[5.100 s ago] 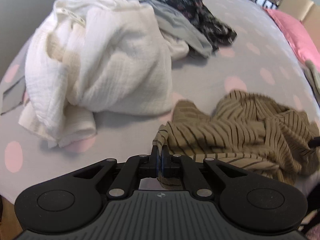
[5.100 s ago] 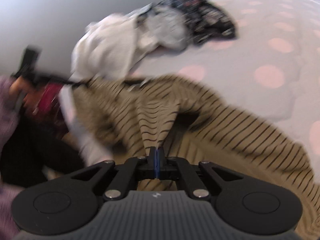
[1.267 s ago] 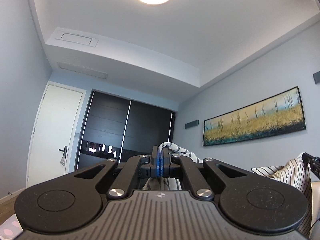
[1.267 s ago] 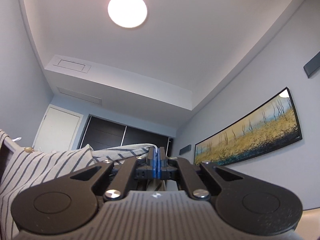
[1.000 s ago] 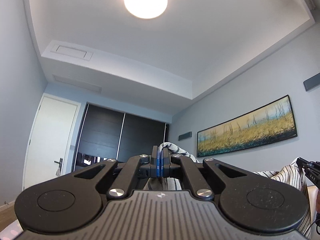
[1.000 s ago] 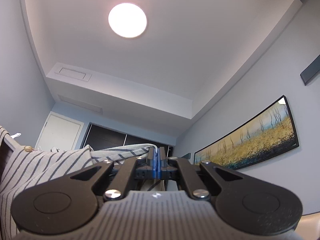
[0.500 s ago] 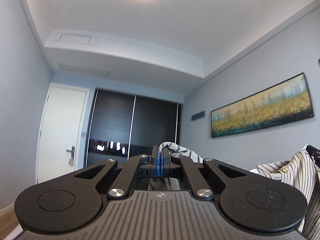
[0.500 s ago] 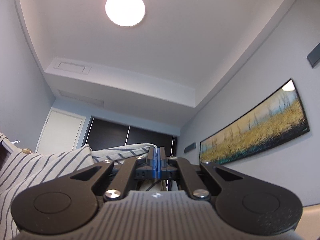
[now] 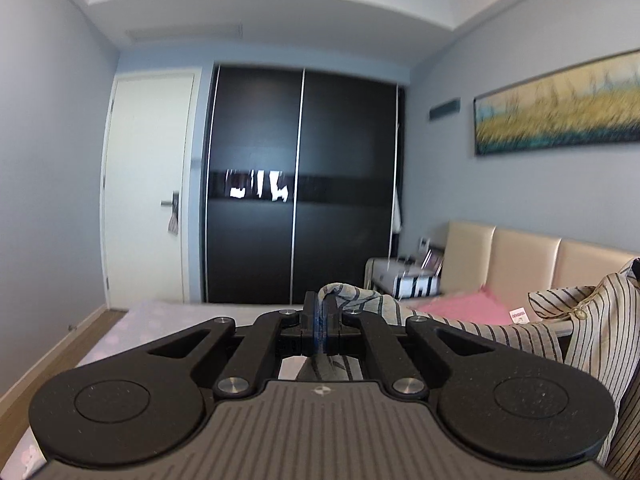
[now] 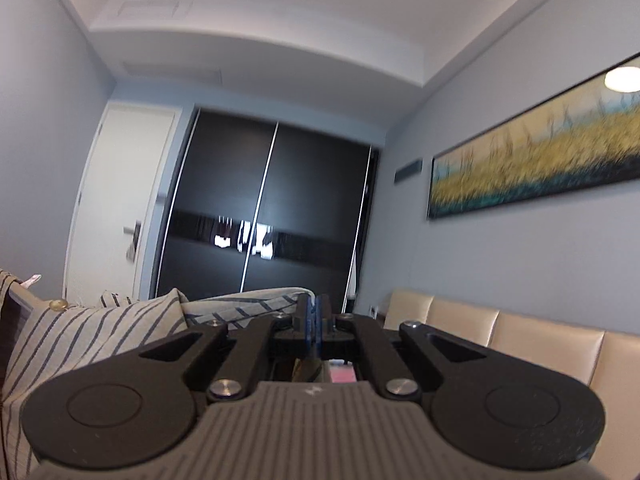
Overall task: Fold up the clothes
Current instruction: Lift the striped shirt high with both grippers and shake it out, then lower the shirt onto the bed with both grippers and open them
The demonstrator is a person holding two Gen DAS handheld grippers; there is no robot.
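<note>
My two wrist feeds came through evenly lit, a soft daylight tone with no hard shadows on the grey-blue walls. The painting [image 10: 536,160] was smeared sideways by motion blur in both views, worse on the right, and its glass carried a round bright reflection [image 10: 622,79] near the upper right edge. The dark wardrobe doors [image 9: 300,184] threw back patches of white glare along their glossy middle band, blown out on the left feed and streaked on the right. Fisheye bending curved the ceiling lines and walls strongly toward the corners, which went black. Close up, the gripper bodies stayed sharp; the striped shirt [image 10: 92,336] at the right feed's left edge looked soft.
</note>
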